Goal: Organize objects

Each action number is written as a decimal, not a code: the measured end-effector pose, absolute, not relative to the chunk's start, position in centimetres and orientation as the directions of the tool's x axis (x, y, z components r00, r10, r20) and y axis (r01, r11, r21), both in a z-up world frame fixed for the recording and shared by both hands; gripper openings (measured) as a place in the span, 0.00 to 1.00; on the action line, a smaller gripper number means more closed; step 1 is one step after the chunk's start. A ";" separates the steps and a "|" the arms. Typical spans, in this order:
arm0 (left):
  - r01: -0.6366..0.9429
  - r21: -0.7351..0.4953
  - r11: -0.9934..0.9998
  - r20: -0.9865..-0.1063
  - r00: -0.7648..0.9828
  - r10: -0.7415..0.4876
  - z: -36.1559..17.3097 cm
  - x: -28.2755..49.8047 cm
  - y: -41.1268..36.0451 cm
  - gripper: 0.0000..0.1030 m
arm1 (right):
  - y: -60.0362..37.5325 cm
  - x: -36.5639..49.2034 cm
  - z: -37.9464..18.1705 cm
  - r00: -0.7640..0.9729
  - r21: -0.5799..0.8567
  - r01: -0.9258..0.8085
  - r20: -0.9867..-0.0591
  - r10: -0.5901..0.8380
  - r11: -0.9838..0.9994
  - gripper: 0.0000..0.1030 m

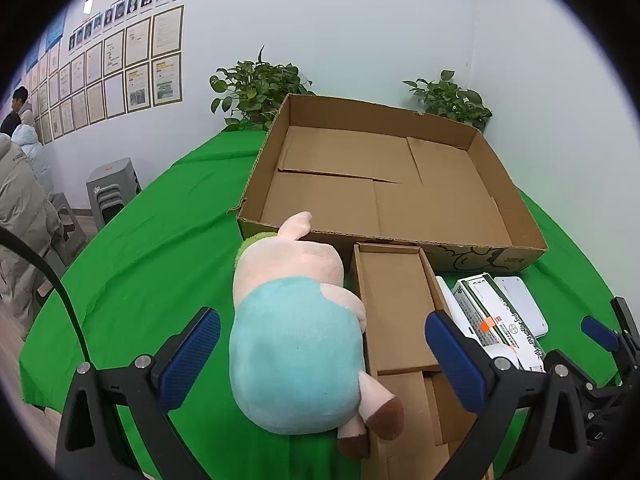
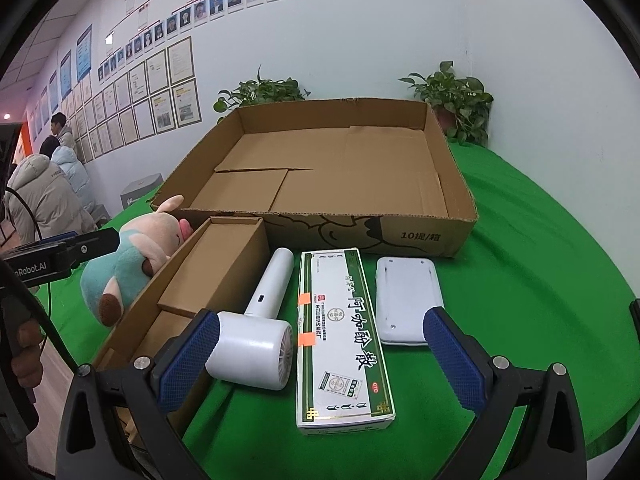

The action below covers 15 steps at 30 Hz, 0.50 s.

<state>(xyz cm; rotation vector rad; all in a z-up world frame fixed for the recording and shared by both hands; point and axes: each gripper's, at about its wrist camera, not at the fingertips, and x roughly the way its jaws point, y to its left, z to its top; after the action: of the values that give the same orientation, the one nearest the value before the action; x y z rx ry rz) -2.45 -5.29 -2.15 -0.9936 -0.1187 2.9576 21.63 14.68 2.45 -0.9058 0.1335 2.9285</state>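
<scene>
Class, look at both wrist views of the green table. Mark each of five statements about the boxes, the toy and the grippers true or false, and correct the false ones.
1. The large cardboard tray holds the plush toy. False: the tray is empty; the plush toy lies on the green cloth in front of it.
2. The white hair dryer lies between the narrow cardboard box and the green-and-white carton. True.
3. The right gripper is clamped on the carton. False: its fingers stand wide apart, holding nothing.
4. The left gripper is open. True.
5. The flat white device lies right of the carton. True.
</scene>
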 end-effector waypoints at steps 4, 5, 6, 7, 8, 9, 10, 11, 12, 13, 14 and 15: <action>0.001 -0.080 -0.997 -0.602 -0.797 0.047 -2.2 -2.6 -5.3 0.99 | 14.7 21.6 2.1 -0.820 0.065 -0.094 -0.571 0.040 -0.993 1.00; -0.001 -0.085 -0.996 -0.606 -0.794 0.053 -2.3 -2.7 -5.4 0.99 | 14.8 21.6 2.1 -0.820 0.064 -0.094 -0.571 0.041 -0.994 1.00; -0.006 -0.104 -0.995 -0.613 -0.787 0.069 -2.4 -2.8 -5.5 0.99 | 14.9 21.6 2.0 -0.819 0.064 -0.095 -0.573 0.041 -0.993 1.00; -0.012 -0.132 -0.991 -0.615 -0.783 0.092 -2.4 -2.9 -5.6 0.99 | 15.0 21.6 1.9 -0.817 0.066 -0.097 -0.575 0.041 -0.993 1.00; -0.018 -0.164 -0.986 -0.613 -0.781 0.116 -2.4 -2.9 -5.8 0.99 | 15.2 21.4 1.8 -0.813 0.072 -0.099 -0.581 0.039 -0.993 1.00; -0.018 -0.177 -0.984 -0.610 -0.783 0.124 -2.3 -2.9 -5.8 0.99 | 15.3 21.3 1.7 -0.811 0.076 -0.100 -0.583 0.038 -0.992 1.00; -0.017 -0.176 -0.984 -0.607 -0.786 0.122 -2.3 -2.9 -5.8 0.99 | 15.4 21.1 1.6 -0.810 0.079 -0.101 -0.585 0.036 -0.992 1.00; -0.015 -0.166 -0.986 -0.605 -0.788 0.113 -2.2 -2.9 -5.7 0.99 | 15.5 20.9 1.5 -0.809 0.083 -0.101 -0.588 0.033 -0.991 1.00; -0.013 -0.150 -0.989 -0.607 -0.788 0.102 -2.2 -3.0 -5.6 0.99 | 15.5 20.8 1.4 -0.808 0.084 -0.099 -0.588 0.031 -0.992 1.00; -0.012 -0.143 -0.990 -0.608 -0.788 0.097 -2.1 -3.0 -5.5 0.99 | 15.5 20.7 1.4 -0.808 0.084 -0.096 -0.588 0.029 -0.992 1.00; -0.012 -0.133 -0.991 -0.607 -0.789 0.091 -2.2 -3.0 -5.4 0.99 | 15.4 20.6 1.3 -0.809 0.084 -0.094 -0.587 0.027 -0.992 1.00; -0.011 -0.126 -0.992 -0.608 -0.789 0.086 -2.2 -3.0 -5.3 0.99 | 15.4 20.4 1.2 -0.810 0.082 -0.091 -0.586 0.026 -0.992 1.00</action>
<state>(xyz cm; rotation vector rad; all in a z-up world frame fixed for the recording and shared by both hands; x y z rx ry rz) -3.03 -5.35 -2.22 -1.0006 -0.1784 2.9179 20.43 15.37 1.20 -0.9453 0.1635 2.9269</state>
